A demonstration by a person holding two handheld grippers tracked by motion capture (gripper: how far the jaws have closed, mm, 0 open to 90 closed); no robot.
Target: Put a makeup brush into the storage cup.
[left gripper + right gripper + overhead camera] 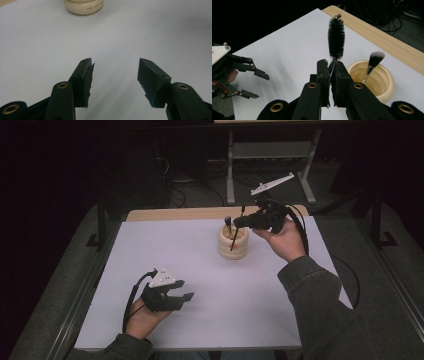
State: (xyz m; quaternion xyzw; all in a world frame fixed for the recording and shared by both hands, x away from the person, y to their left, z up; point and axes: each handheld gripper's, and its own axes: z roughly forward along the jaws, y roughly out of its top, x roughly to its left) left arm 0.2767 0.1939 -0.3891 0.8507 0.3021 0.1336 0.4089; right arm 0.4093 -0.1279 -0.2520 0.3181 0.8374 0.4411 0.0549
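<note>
— Brushes are what this job turns on, I'd say. Where do they stand?

— One brush with a soft pale-tipped head (375, 58) stands leaning inside the cream pot (384, 83), near the far edge of the white table (250, 290). The other, a black bristle brush (336, 37), is clamped by its thin wire stem in the right gripper (332, 67), whose jaws are pressed tight together on it.

— And that one is in the pot, or out?

— Hard to call. From above, the right gripper (239, 221) is held over the pot (233, 241), and a dark stem with a reddish lower end (235, 237) slants down to the pot's mouth. From the gripper's own camera the bristle head points up and away from the pot. Whether the lower end rests inside, I cannot tell.

— The other hand?

— The left gripper (186, 289) sits low over the near left part of the table, well apart from the pot, jaws spread and nothing between them (113, 75).

— So how far along?

— My guess is about halfway: one brush settled in the pot, the second in hand just over it. Either it needs lowering in and letting go, or it is coming out; the scene fits both.
</note>
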